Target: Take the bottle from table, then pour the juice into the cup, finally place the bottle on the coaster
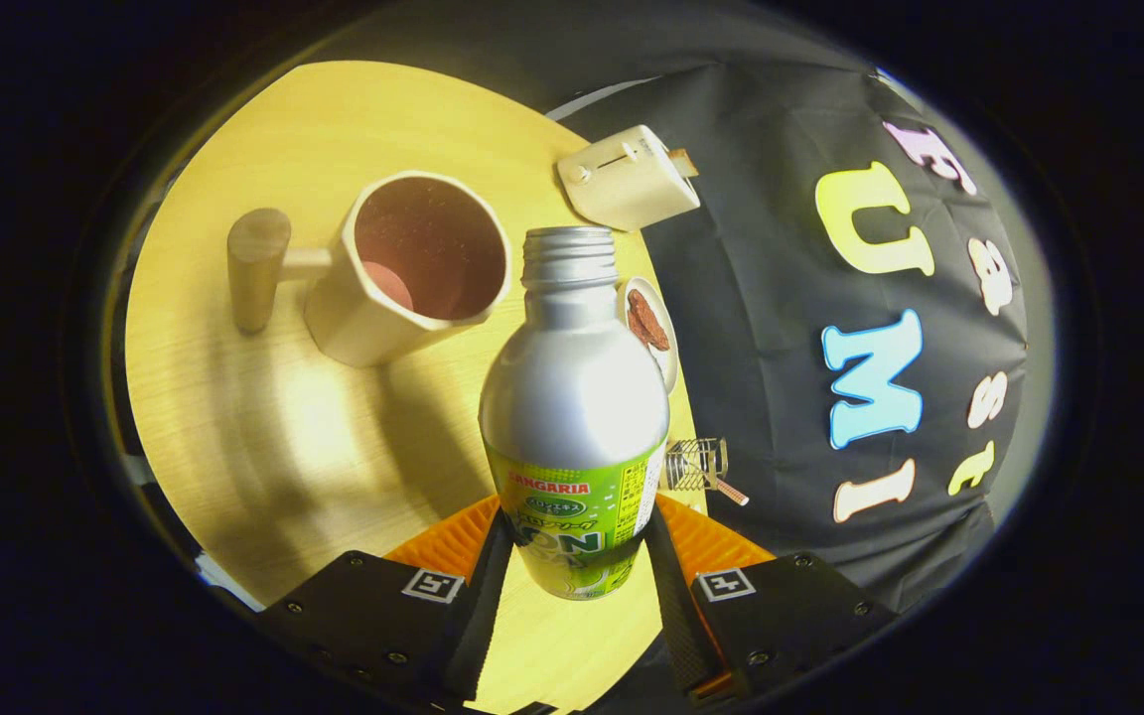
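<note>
Gripper view: the gripper (574, 556) is clamped on the bottle (574, 417), one finger pressed against each side of its labelled lower body. The bottle is silver with a green label, cap off, its open threaded neck pointing to twelve o'clock from the fingers and tilted against the table (264, 427). The cup (411, 268), cream outside and dark red inside, stands at about eleven o'clock from the bottle, its wooden handle (258, 268) sticking out toward nine. A toaster (629, 177) sits at twelve o'clock beyond the neck. A small plate (653, 323) with something brown on it lies just beside the bottle's shoulder at two o'clock. A little wire rack (696, 465) is at three o'clock of the label.
</note>
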Demonstrator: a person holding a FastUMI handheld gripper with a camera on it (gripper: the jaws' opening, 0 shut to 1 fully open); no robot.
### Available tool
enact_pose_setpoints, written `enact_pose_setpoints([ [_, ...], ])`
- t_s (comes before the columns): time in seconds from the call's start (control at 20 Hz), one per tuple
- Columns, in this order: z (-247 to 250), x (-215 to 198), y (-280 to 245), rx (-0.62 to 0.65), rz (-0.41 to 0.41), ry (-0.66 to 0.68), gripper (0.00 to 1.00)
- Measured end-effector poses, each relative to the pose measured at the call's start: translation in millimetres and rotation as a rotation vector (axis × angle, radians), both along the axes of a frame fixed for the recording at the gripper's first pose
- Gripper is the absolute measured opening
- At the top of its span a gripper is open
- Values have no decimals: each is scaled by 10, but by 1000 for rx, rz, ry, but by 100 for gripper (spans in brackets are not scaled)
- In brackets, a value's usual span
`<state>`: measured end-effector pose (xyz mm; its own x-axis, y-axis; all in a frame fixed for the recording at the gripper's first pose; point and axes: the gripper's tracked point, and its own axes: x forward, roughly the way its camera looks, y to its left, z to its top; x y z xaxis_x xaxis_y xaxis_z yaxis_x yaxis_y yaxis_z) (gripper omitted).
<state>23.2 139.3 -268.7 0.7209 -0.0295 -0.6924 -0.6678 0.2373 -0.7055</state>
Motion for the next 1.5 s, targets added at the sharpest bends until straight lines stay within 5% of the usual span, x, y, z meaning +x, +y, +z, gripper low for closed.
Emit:
enact_pose_setpoints([
  [0.3,65,-15,-7,-129,83,-5,71],
  [1.5,178,189,0,-442,200,24,70],
])
